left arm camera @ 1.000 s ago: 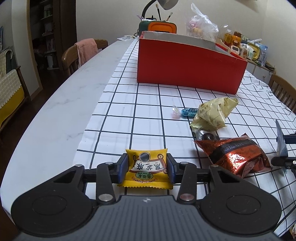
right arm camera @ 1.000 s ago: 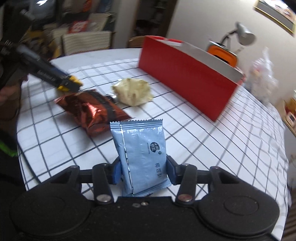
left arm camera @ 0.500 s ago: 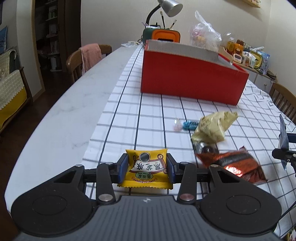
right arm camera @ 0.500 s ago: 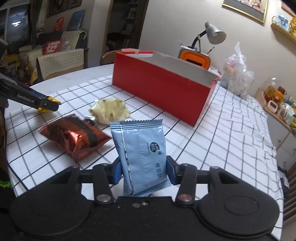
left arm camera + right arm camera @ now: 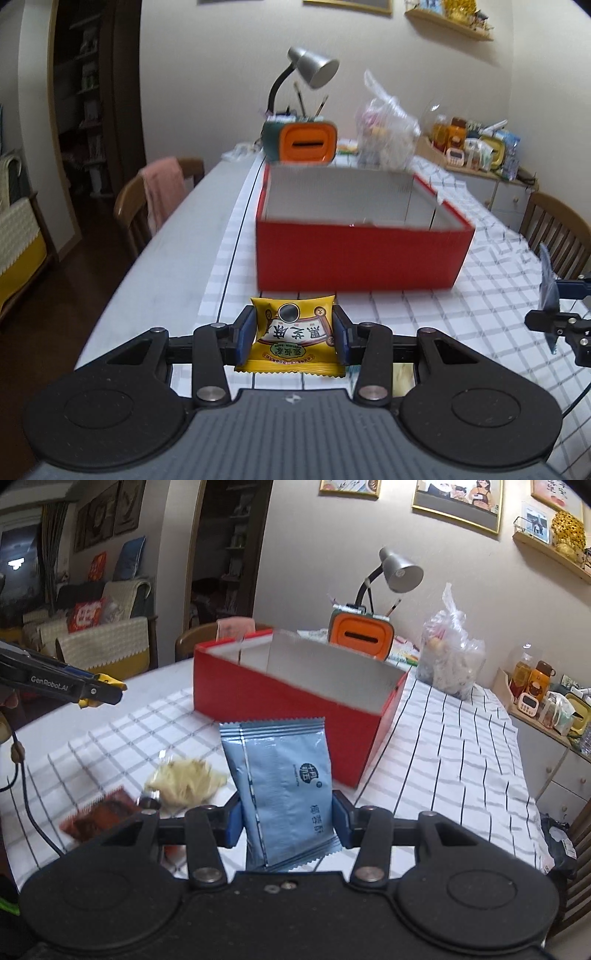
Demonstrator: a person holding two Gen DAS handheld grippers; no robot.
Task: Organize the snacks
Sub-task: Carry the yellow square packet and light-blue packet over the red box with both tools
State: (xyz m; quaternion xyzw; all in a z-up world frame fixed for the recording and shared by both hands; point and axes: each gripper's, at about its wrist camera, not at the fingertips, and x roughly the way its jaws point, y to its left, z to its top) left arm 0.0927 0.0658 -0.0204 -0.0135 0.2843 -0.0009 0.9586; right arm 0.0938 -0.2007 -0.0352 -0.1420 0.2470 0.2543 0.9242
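Observation:
My left gripper (image 5: 293, 334) is shut on a yellow snack packet (image 5: 293, 338) and holds it above the table, in front of the open red box (image 5: 354, 258). My right gripper (image 5: 286, 821) is shut on a light blue snack packet (image 5: 284, 790), held upright near the red box's corner (image 5: 295, 698). On the checked cloth lie a pale yellow crumpled packet (image 5: 184, 781) and a red foil bag (image 5: 99, 816). The right gripper with the blue packet edge shows at the right of the left wrist view (image 5: 550, 314). The left gripper shows at the left of the right wrist view (image 5: 99, 692).
Behind the box stand an orange and green pen holder (image 5: 301, 142), a grey desk lamp (image 5: 312, 68) and a clear plastic bag of snacks (image 5: 384, 129). Wooden chairs stand at the left (image 5: 155, 199) and right (image 5: 557, 236). A sideboard with jars (image 5: 539, 686) is at the right.
Both grippers have risen and moved toward the red box with their packets; the box's inside now shows. The loose snacks have dropped low or out of view.

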